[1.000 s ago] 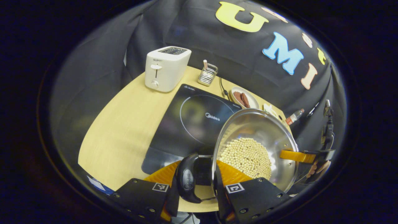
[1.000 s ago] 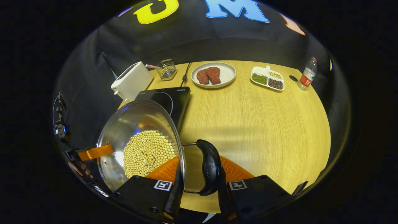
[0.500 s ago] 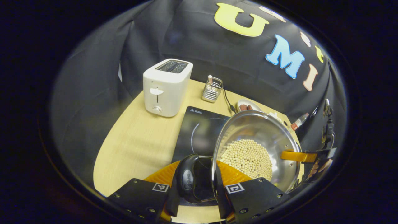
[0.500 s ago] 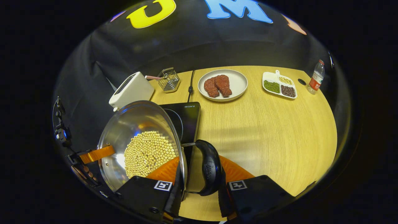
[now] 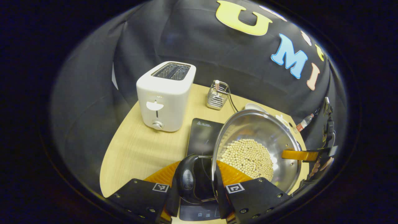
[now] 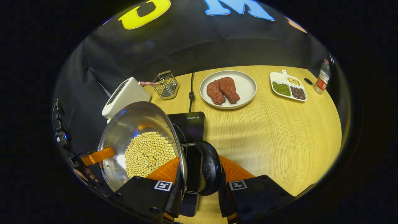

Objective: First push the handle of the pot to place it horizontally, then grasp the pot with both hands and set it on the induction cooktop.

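A steel pot (image 5: pixel 258 130) holding pale round beans (image 5: pixel 248 157) hangs between both grippers, over the black induction cooktop (image 5: pixel 203 132). My left gripper (image 5: pixel 194 186) is shut on the pot's black side handle (image 5: pixel 186 179) at the bottom of the left gripper view. In the right gripper view the pot (image 6: pixel 136 123) lies at lower left, and my right gripper (image 6: pixel 199 183) is shut on the other black handle (image 6: pixel 209 168). Each view shows the opposite gripper's orange finger (image 5: pixel 297 154) (image 6: pixel 98 155) across the rim. The cooktop (image 6: pixel 192 124) reaches under the pot; contact cannot be told.
A white toaster (image 5: pixel 164 96) stands just left of the cooktop, with a wire holder (image 5: pixel 217 95) behind. A plate of meat (image 6: pixel 228 89), a divided dish of beans (image 6: pixel 287 88) and a bottle (image 6: pixel 321 76) sit along the table's far side. A cable (image 6: pixel 191 90) runs behind the cooktop.
Both grippers have carried the pot forward and toward the toaster. The cooktop, earlier beside and ahead of the pot, now lies beneath it and the handles.
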`<state>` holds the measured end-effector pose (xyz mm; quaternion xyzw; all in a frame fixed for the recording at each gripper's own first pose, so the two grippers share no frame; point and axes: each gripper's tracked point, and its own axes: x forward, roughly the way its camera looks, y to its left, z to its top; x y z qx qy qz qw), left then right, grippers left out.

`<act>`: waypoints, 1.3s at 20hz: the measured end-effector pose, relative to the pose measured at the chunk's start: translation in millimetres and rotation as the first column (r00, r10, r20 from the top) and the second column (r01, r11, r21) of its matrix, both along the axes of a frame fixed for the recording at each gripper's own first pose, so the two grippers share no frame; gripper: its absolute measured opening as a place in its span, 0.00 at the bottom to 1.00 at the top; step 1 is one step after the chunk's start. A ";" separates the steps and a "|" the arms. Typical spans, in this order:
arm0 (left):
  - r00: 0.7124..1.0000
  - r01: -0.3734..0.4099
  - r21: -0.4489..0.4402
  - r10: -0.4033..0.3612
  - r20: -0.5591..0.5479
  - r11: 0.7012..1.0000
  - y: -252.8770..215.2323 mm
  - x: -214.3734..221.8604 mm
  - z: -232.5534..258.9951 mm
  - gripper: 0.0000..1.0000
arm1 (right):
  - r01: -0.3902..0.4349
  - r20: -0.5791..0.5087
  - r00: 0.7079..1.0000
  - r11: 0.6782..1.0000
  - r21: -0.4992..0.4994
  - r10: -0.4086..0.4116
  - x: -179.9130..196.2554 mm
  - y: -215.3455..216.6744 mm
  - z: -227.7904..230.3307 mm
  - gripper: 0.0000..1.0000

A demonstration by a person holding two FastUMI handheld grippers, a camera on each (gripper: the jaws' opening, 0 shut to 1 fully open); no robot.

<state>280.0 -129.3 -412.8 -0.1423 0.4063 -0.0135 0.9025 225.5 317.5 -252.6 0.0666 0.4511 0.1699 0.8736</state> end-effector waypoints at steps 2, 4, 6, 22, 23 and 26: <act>1.000 -0.013 -0.011 0.013 0.004 1.000 -1.6 -1.2 -1.6 0.54 | -0.012 0.016 1.000 1.000 -0.008 0.013 12.9 8.1 0.7 0.48; 1.000 -0.018 -0.012 0.018 -0.001 1.000 -2.8 -2.5 -3.4 0.47 | -0.019 0.014 1.000 1.000 -0.011 0.019 20.5 14.8 -3.0 0.51; 1.000 -0.012 -0.003 0.012 -0.011 1.000 -4.3 -3.1 -3.3 0.47 | -0.020 0.003 1.000 1.000 -0.010 0.020 22.6 17.0 -11.5 0.51; 0.997 0.040 0.038 -0.038 -0.064 0.998 -7.0 -7.0 -13.6 0.60 | -0.020 -0.022 1.000 0.997 -0.077 0.018 24.0 6.9 -31.8 0.61; 0.997 0.043 0.049 -0.040 -0.069 0.998 -7.4 -7.8 -14.1 0.64 | -0.021 -0.026 0.999 0.996 -0.084 0.018 22.6 5.9 -31.9 0.70; 0.997 0.050 0.117 -0.042 -0.064 0.992 -4.1 -7.1 -16.7 0.63 | -0.026 -0.069 0.997 0.996 -0.087 0.020 12.1 0.7 -31.1 0.80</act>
